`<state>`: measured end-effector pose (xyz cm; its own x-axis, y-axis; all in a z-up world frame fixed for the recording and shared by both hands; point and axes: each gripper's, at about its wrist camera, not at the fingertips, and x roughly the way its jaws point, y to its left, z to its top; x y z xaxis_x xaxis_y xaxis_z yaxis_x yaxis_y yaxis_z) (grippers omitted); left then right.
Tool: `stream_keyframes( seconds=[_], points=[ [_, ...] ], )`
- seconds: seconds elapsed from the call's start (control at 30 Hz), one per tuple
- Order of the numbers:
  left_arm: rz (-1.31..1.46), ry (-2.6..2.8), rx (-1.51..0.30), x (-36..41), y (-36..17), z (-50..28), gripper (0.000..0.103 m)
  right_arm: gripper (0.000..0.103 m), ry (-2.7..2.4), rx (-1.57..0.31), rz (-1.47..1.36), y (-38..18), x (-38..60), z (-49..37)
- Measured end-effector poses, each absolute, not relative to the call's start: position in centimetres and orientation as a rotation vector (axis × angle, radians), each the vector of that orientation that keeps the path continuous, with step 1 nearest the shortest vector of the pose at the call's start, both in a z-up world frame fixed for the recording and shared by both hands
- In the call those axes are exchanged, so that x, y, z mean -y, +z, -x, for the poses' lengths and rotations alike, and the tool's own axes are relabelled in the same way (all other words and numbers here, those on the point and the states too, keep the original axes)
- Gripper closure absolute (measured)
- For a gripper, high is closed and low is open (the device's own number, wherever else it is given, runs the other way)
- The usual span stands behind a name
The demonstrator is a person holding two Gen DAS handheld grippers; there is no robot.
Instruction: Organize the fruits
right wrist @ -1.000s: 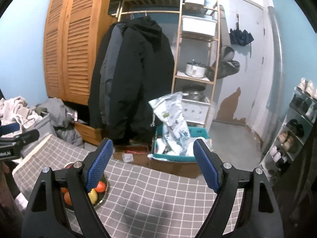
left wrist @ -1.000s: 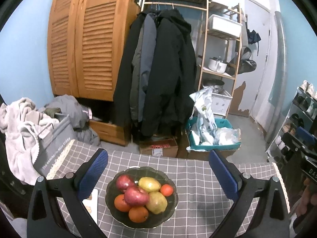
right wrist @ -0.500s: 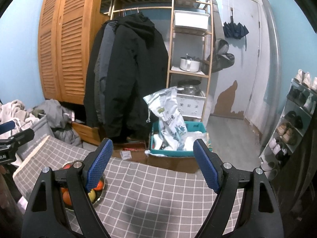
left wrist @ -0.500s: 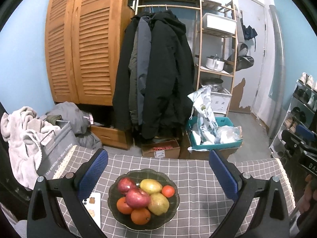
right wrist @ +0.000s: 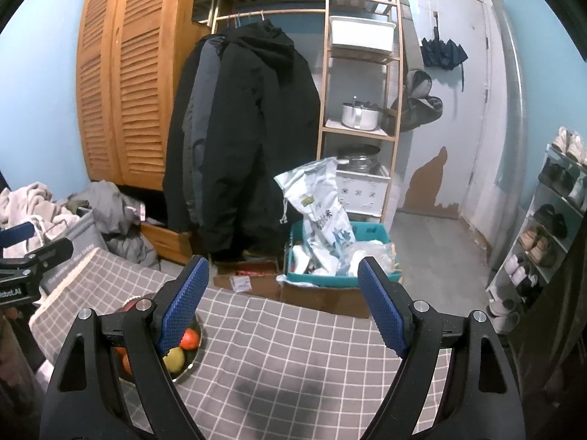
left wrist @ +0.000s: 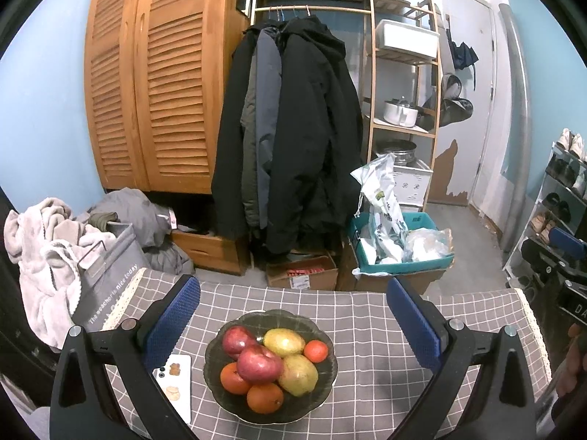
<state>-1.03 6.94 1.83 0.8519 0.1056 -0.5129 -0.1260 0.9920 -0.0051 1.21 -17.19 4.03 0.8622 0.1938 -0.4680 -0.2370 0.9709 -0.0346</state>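
Grey checked cloth covers the bench [left wrist: 367,333], where a dark glass bowl [left wrist: 220,344] with a scalloped rim holds the fruit: two red apples [left wrist: 256,365], one stacked on the pile and one behind it, two yellow-green mangoes [left wrist: 284,341] blushed with orange, and three oranges [left wrist: 265,398], the smallest [left wrist: 316,351] tucked at the bowl's right edge. The left gripper [left wrist: 291,310] hovers above and short of the bowl, its blue ribbed jaws spread wide and empty, one on each side of the dish without touching it. A white phone [left wrist: 176,385] lies flat on the cloth just left of the bowl, partly behind the left jaw.

From the right wrist view, the right gripper [right wrist: 281,299] hangs over a bare stretch of the cloth, its jaws likewise wide apart and holding nothing; the bowl [right wrist: 192,357] sits at the lower left, mostly hidden behind the left jaw, with an orange and a yellow fruit showing. Beyond the bench, dark coats [left wrist: 290,132] hang on a rail beside louvred wooden wardrobe doors [left wrist: 154,84], and a teal crate [left wrist: 400,249] of bags rests on cardboard boxes on the floor. A grey laundry basket [left wrist: 106,286] heaped with clothes stands at the left.
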Motion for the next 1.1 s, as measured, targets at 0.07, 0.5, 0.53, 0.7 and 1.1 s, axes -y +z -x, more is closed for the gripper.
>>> stream_keyframes(
  seconds=[0.07,0.5,0.53,0.7,1.1],
  points=[
    [0.040,0.123,-0.541,-6.92,1.75,1.02,0.001,0.021,0.227,-0.481,0.093,4.03,17.11,-1.19],
    [0.026,0.124,-0.531,-6.79,1.70,0.90,0.001,0.021,0.225,-0.480,0.092,4.02,17.09,-1.21],
    [0.025,0.124,-0.531,-6.78,1.70,0.91,0.001,0.021,0.224,-0.479,0.092,4.02,17.07,-1.21],
    [0.022,0.122,-0.531,-6.69,1.76,0.88,0.001,0.021,0.226,-0.479,0.092,4.01,17.10,-1.19],
    [0.025,0.116,-0.529,-6.70,1.86,0.95,0.001,0.021,0.226,-0.478,0.092,3.97,17.00,-1.15]
  ],
)
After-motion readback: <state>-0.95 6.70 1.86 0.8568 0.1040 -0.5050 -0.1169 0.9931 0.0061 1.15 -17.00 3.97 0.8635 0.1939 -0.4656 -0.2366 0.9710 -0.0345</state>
